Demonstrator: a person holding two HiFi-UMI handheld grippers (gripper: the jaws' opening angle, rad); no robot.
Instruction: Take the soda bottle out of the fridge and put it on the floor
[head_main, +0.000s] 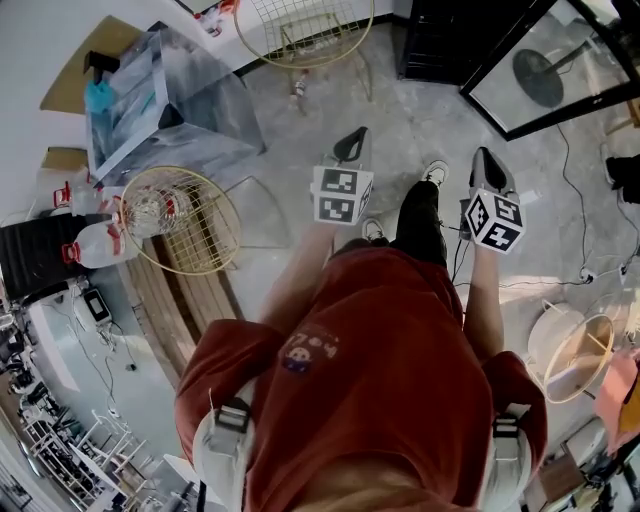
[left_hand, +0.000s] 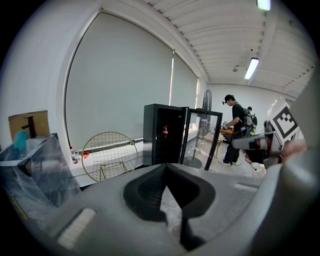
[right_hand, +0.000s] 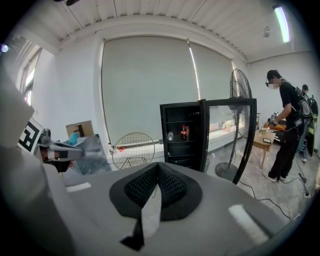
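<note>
The left gripper (left_hand: 166, 170) and right gripper (right_hand: 158, 167) are both closed, empty. The soda bottle (right_hand: 184, 132) stands well ahead on a fridge (right_hand: 172, 137) shelf. Arriving closed, a gripper could knock it over.

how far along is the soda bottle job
Done: only the fridge door stands open. In hand: nothing; the left gripper and right gripper are both shut, empty, well short of the fridge. Left: grip the soda bottle on its shelf inside, lift it out, set it on the floor.
</note>
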